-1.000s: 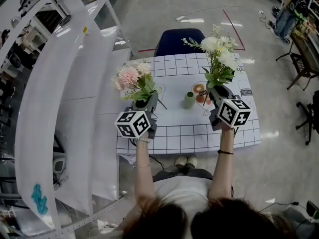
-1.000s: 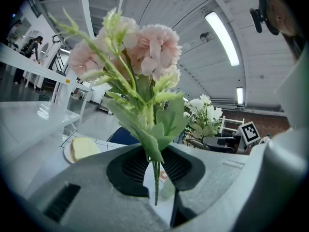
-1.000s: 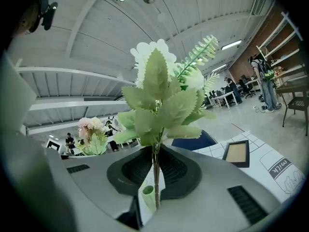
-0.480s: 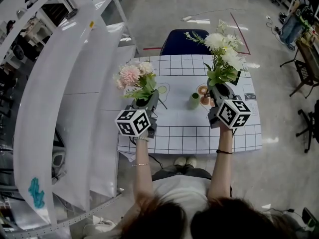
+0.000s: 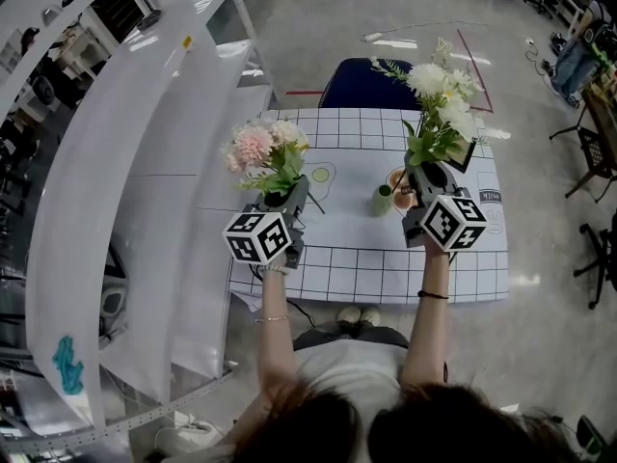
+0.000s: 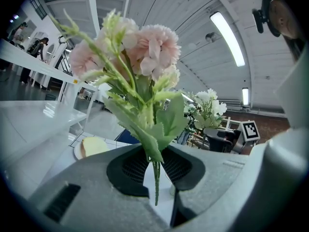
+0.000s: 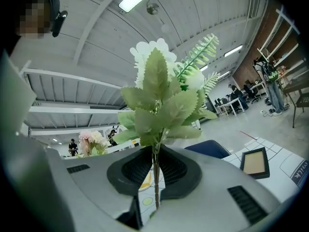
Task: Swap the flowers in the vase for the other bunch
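Observation:
My left gripper [image 5: 289, 197] is shut on the stems of a pink bunch of flowers [image 5: 258, 150], held upright above the table's left part. The stems sit pinched between the jaws [image 6: 155, 178] under the pink blooms [image 6: 145, 50]. My right gripper [image 5: 429, 177] is shut on the stem of a white bunch [image 5: 442, 104], upright over the table's right part. In the right gripper view the gripper [image 7: 155, 180] clamps the thin stem below the green leaves [image 7: 161, 100]. A small green vase [image 5: 384, 200] stands on the table between the two grippers, with no flowers seen in it.
The table carries a white gridded cloth [image 5: 357, 258]. A plate with food [image 5: 400, 181] lies beside the vase, and a dark picture frame [image 7: 254, 162] lies at the far right. A blue chair [image 5: 371, 73] stands behind the table. White curved shelving [image 5: 125, 181] runs along the left.
The right gripper has risen slightly with the white bunch. The left gripper and the pink bunch have stayed in place. The head view has shifted a little.

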`<state>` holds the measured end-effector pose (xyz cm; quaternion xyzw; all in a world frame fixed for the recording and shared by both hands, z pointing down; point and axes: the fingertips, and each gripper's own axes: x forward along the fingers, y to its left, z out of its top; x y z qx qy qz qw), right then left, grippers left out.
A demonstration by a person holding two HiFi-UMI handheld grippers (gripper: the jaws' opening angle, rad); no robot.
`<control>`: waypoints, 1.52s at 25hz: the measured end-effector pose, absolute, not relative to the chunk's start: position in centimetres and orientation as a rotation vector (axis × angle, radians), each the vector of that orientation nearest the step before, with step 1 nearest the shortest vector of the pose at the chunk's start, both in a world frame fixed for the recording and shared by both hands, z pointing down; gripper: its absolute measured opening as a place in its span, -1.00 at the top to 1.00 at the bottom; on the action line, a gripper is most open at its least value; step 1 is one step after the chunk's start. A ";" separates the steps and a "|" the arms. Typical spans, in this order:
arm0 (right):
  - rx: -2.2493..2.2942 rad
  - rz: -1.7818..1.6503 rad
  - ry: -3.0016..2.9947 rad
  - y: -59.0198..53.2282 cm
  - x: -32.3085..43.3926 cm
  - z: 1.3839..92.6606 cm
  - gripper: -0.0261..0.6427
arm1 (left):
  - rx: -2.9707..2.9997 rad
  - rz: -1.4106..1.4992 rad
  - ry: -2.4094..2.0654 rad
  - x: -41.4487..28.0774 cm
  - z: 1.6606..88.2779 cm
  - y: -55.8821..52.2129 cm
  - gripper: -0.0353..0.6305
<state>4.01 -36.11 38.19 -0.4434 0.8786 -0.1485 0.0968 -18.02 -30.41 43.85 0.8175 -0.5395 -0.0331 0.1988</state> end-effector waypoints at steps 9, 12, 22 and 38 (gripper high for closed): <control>-1.270 -0.456 2.642 -36.5 2.3 39.9 0.79 | 2.266 -0.090 -1.521 -18.4 44.3 -30.4 0.66; -1.263 -0.458 2.667 -36.5 1.8 40.8 0.79 | 2.258 -0.090 -1.525 -18.5 44.5 -30.4 0.66; -1.263 -0.474 2.710 -36.5 0.9 42.8 0.79 | 2.243 -0.087 -1.532 -18.9 44.9 -30.3 0.66; -1.285 -0.500 2.764 -36.2 0.1 46.0 0.79 | 2.235 -0.099 -1.544 -19.3 45.0 -30.2 0.66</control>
